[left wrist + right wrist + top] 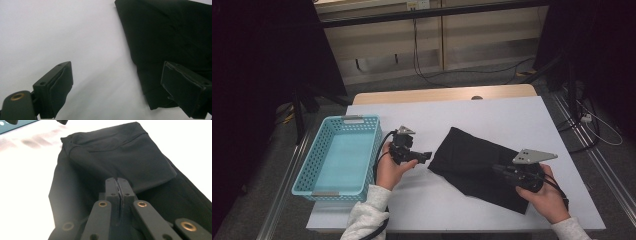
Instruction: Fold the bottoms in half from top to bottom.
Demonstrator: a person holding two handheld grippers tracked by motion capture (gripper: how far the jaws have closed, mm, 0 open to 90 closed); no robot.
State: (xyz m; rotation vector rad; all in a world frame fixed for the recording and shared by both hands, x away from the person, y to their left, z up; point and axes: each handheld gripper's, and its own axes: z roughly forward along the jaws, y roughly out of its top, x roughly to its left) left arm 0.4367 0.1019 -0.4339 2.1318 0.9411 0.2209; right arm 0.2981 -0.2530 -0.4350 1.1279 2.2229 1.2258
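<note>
A black folded cloth (477,160) lies on the white table top (492,112), right of centre. My left gripper (427,156) is held just left of the cloth's near-left corner, its jaws spread wide with nothing between them. In the left gripper view the gripper (117,75) straddles bare table, and the cloth (170,37) lies under its right jaw. My right gripper (497,170) rests over the cloth's right part with its jaws pressed together. In the right gripper view the shut gripper (117,181) sits low above the cloth (120,152); no fabric shows between the pads.
A turquoise plastic basket (309,160) stands at the table's left edge, with nothing in it; a strip of the basket (20,126) shows far off in the right gripper view. Bare white table lies behind the cloth and along the front edge. Cables run across the floor beyond.
</note>
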